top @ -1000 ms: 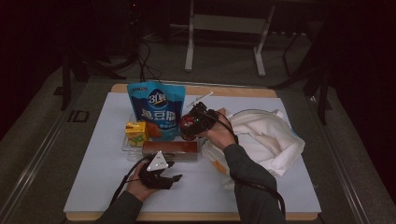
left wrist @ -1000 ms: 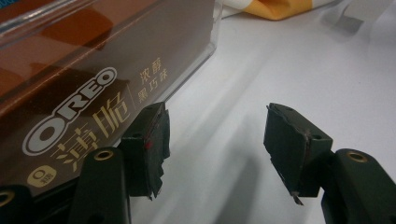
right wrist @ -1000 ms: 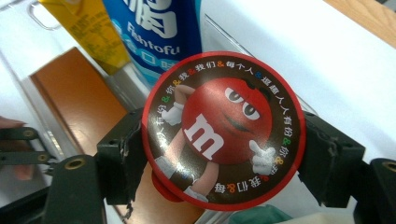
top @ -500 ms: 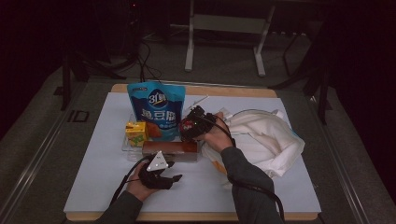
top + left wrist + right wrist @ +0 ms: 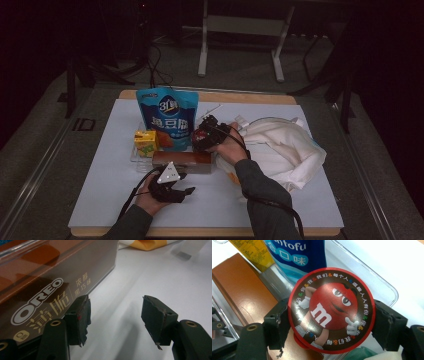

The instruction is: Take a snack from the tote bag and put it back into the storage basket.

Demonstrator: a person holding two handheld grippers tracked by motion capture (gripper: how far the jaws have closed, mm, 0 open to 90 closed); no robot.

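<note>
My right gripper [image 5: 204, 136] is shut on a round red M&M's tub [image 5: 332, 312], its jaws pressing on both sides of the lid. It hangs just over the right end of a clear plastic tray [image 5: 384, 287], beside a blue snack bag [image 5: 167, 117] that stands upright. A yellow juice box [image 5: 146, 141] stands in the tray at the left. A brown Oreo box [image 5: 181, 161] lies along the tray's near side. My left gripper [image 5: 172, 189] rests on the white table in front of that box, open, with nothing between its fingers [image 5: 80, 315]; the Oreo box [image 5: 45, 282] lies just to its left.
A crumpled white cloth bag [image 5: 285, 147] with an orange patch lies right of the tray, under my right forearm. The white mat [image 5: 300, 210] covers the table up to its wooden edges. Dark floor, stands and cables lie beyond the far edge.
My right gripper, with the tub in it, has shifted slightly nearer and left over the tray. The left gripper has kept still.
</note>
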